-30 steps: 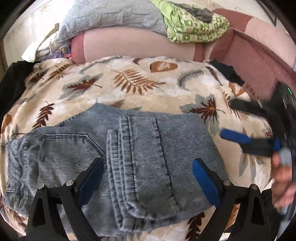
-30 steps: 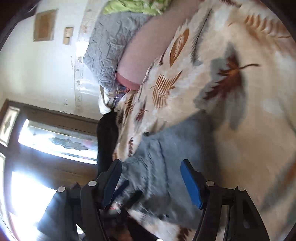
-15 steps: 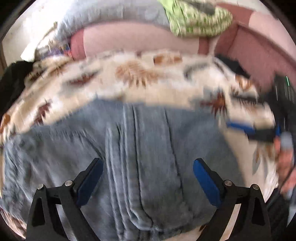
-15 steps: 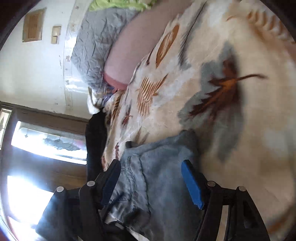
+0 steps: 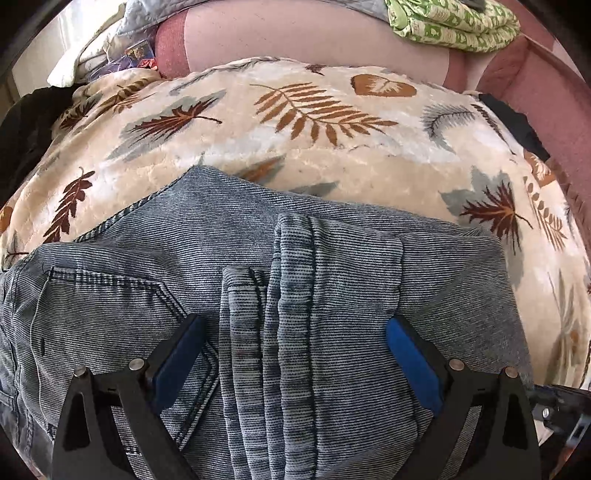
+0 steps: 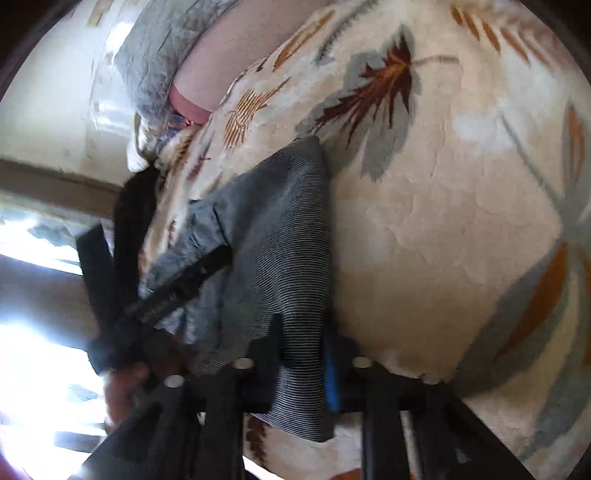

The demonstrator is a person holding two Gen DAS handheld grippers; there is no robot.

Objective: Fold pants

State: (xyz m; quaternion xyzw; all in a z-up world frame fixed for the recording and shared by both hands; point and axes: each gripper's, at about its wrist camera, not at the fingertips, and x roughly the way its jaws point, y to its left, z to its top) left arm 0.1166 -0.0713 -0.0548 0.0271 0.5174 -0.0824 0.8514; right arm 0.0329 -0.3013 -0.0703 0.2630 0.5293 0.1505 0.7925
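On the cream plush blanket with brown and grey leaf prints, the folded blue-grey denim pants are lying in a layered bundle, with a stitched back pocket showing at the left and a narrow folded strip of leg hems running down the middle. The left gripper is hovering low over the near part of the bundle, its jaws standing wide apart with the blue-padded fingers on either side of the central folded strip; nothing is clamped between them, though whether the pads are touching the cloth cannot be told.

In the right wrist view, the right gripper is closing tightly on the right edge of the denim pants, with a fold of the fabric pinched between its jaws and only a thin blue strip of one pad showing beside the cloth. The black frame of the left gripper is appearing blurred at the far side of the pants, with part of a hand below it.

Beyond the blanket, a pale pink bolster is lying across the back, with a green patterned folded cloth resting on top at the right and a grey quilted pillow toward the left.
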